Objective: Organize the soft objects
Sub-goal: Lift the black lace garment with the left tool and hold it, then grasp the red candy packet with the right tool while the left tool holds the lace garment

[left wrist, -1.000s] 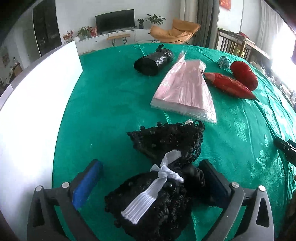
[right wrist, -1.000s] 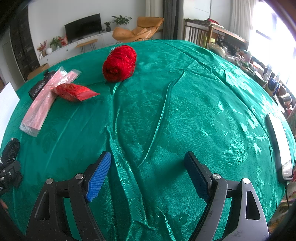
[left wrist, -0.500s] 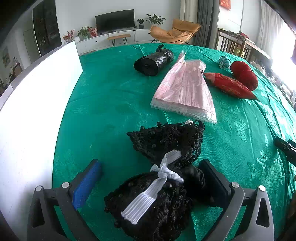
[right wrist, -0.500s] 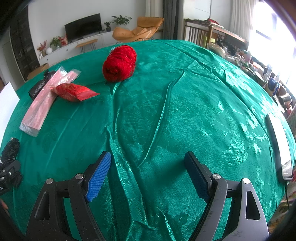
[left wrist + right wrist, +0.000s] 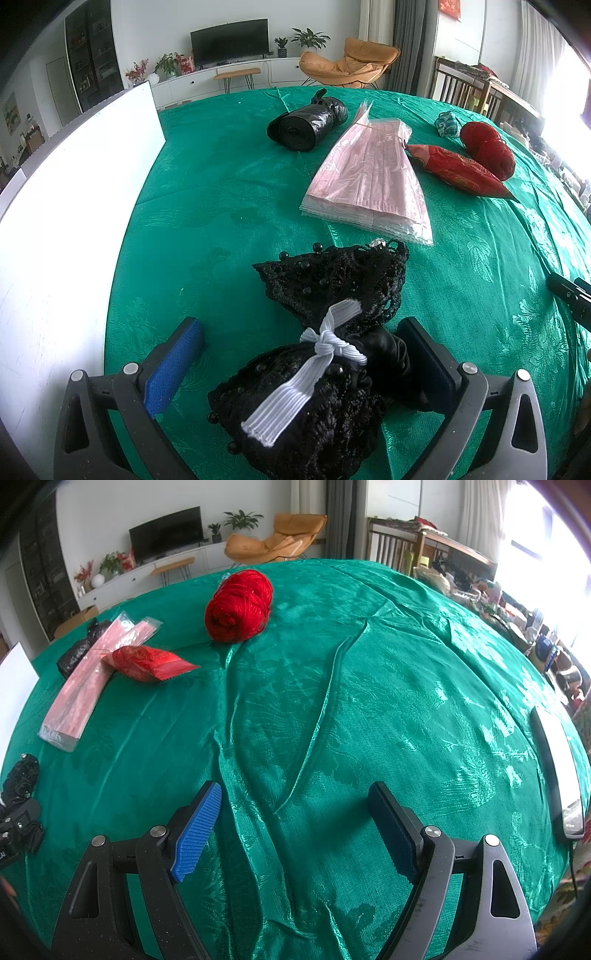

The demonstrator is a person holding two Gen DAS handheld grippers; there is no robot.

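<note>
Green-clothed table (image 5: 369, 701); red yarn (image 5: 238, 605), pink packets (image 5: 369, 184), black lace bundle (image 5: 325, 350)

Seen against the green tablecloth (image 5: 369, 709), the right gripper (image 5: 295, 827) has black plastic arms with triangular cut-outs, silver round screws at the joints, and ribbed blue pads (image 5: 197, 829). The left gripper (image 5: 299, 365) is built alike, its frame greyer, with textured blue pads (image 5: 173, 365).
</note>
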